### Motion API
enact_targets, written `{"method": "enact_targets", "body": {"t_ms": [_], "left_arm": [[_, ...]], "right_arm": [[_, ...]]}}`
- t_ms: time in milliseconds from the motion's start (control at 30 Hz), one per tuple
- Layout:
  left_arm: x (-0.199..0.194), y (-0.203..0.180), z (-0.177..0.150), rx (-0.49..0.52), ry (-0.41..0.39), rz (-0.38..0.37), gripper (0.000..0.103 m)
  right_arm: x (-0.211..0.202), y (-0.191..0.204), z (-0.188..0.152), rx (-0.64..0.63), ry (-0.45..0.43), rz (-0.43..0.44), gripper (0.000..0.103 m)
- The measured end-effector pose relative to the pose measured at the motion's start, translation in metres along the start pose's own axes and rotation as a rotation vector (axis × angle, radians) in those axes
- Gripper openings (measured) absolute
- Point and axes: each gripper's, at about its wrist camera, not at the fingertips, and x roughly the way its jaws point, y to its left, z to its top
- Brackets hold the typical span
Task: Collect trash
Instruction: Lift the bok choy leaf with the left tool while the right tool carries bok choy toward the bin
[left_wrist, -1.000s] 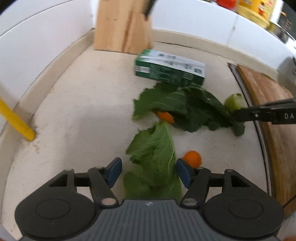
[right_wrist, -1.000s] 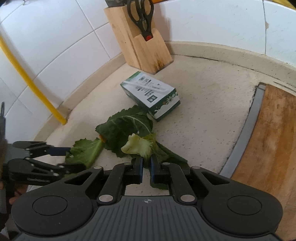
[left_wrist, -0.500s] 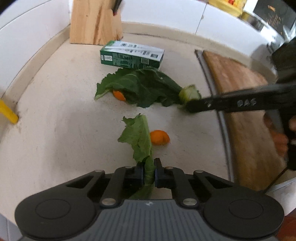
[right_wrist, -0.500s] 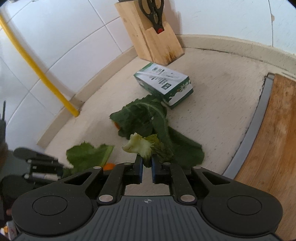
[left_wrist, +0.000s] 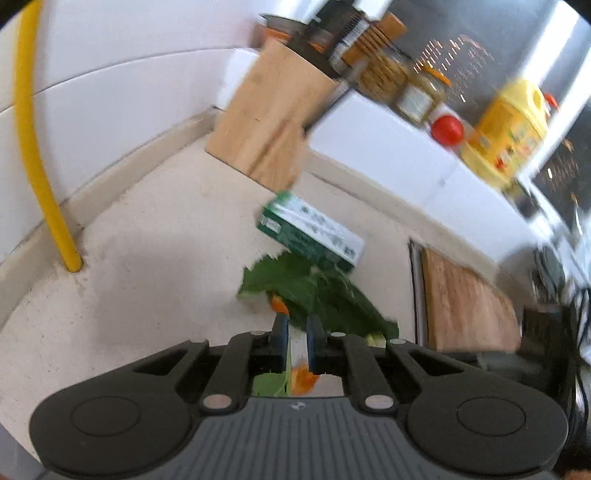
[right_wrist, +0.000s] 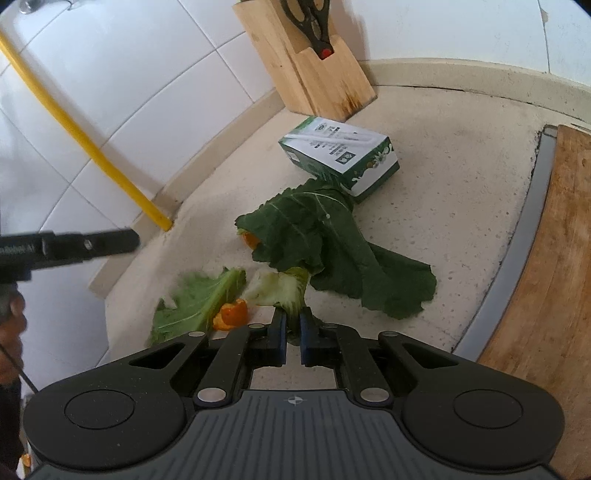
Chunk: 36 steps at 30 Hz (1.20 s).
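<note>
My right gripper (right_wrist: 291, 334) is shut on the pale stalk of a dark green leaf (right_wrist: 332, 251) that lies on the counter. My left gripper (left_wrist: 295, 345) is nearly shut with nothing between its tips; it also shows at the left of the right wrist view (right_wrist: 110, 242), raised above the counter. A light green leaf (right_wrist: 199, 302) and an orange peel (right_wrist: 231, 315) lie on the counter below it. A second peel (right_wrist: 251, 240) sticks out from under the dark leaf. A green and white carton (right_wrist: 340, 157) lies behind the leaf.
A wooden knife block (right_wrist: 306, 59) stands in the tiled corner. A yellow pipe (right_wrist: 85, 144) runs down the wall. A wooden cutting board (right_wrist: 546, 280) lies to the right. Jars and a yellow bottle (left_wrist: 506, 136) stand on a ledge.
My left gripper let go of the light green leaf and rose, tilting up; the leaf now lies by the orange peel. My right gripper still holds the stalk.
</note>
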Motion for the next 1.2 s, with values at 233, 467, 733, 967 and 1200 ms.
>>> {"method": "enact_targets", "body": {"t_ms": [233, 467, 733, 967, 1200], "left_arm": [[0.032, -0.013, -0.026, 0.138, 0.136, 0.148, 0.030], [0.057, -0.033, -0.054, 0.314, 0.222, 0.249, 0.053], [0.069, -0.024, -0.037, 0.233, 0.291, 0.240, 0.005], [0.028, -0.010, -0.006, 0.061, 0.176, 0.141, 0.003], [-0.029, -0.009, 0.020, -0.018, -0.022, 0.092, 0.003]], "right_arm": [[0.013, 0.007, -0.007, -0.054, 0.017, -0.030, 0.010], [0.016, 0.009, -0.010, -0.093, 0.020, -0.051, 0.013], [0.021, 0.027, -0.014, -0.229, 0.006, -0.093, 0.026], [0.002, 0.008, 0.000, -0.066, -0.033, 0.013, 0.005], [-0.033, 0.002, 0.025, 0.000, -0.158, 0.082, 0.005]]}}
